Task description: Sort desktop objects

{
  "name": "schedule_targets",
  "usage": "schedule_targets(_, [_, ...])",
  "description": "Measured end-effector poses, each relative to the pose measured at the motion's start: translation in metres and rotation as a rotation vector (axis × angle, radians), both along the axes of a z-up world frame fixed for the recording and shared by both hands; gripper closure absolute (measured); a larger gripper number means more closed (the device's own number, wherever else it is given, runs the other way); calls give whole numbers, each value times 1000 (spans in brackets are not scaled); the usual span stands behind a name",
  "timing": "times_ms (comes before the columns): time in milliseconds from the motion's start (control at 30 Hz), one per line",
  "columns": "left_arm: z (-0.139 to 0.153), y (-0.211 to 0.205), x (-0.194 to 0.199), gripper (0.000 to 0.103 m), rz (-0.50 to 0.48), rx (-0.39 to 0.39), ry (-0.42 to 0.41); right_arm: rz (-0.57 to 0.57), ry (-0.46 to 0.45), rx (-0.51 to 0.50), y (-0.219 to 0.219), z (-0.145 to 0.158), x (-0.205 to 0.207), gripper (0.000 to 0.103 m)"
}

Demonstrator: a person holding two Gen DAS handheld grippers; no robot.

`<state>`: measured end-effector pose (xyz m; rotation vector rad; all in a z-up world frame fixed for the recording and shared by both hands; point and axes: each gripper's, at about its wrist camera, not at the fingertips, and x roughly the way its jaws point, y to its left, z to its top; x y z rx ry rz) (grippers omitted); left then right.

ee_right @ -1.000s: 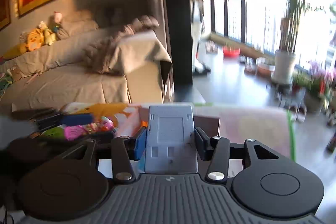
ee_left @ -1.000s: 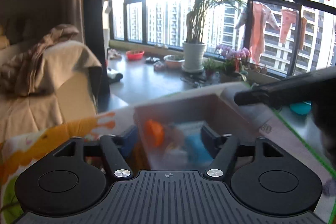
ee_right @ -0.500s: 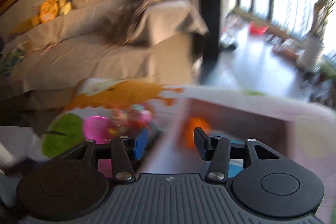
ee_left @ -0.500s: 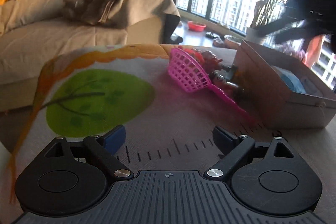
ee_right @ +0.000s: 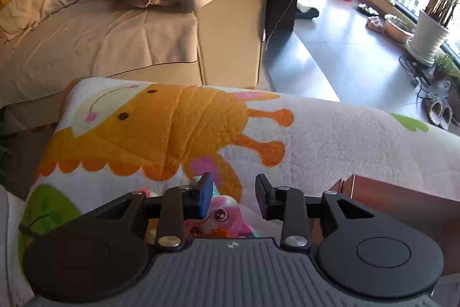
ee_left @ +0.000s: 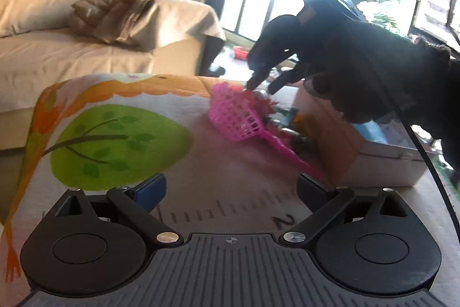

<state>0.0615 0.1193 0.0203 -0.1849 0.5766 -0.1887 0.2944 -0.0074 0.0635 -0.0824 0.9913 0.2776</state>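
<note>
Toys point(ee_left: 258, 117) lie in a loose pile on the printed table cover point(ee_left: 120, 140), just beside the left wall of the cardboard box point(ee_left: 382, 166), near the cover's far edge. A pink mesh scoop point(ee_left: 238, 117) leans over the pile with its handle trailing toward the near edge. The pile sits against the box, probably so each item needs only a short carry into it; the box already holds blue and pale items.

Right gripper point(ee_right: 234, 196): poised directly above the pile, fingers pointing down and forward. Jaws stand apart and hold nothing. A pink cartoon-faced toy point(ee_right: 221, 220) shows below the gap, likely the next pick, though contact cannot be confirmed. In the left wrist view this gripper appears as a dark backlit shape over the scoop.

Left gripper point(ee_left: 230, 192): held low over the near part of the cover, level, well apart from the pile. Jaws spread wide, empty.
</note>
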Motion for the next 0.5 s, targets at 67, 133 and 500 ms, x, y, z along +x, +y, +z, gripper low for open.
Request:
schedule_targets(67, [5,-3,-1,2,-26,-11,-10,17,48,40,-4,1,-8,71])
schedule_targets(133, [7,-6,-1,2,-36,-7,-11,31,78,67,-6,1,-19,71])
schedule_targets(500, [5,-19,-16,1,-135,43,42,219,280,175,-13,7,-113,70])
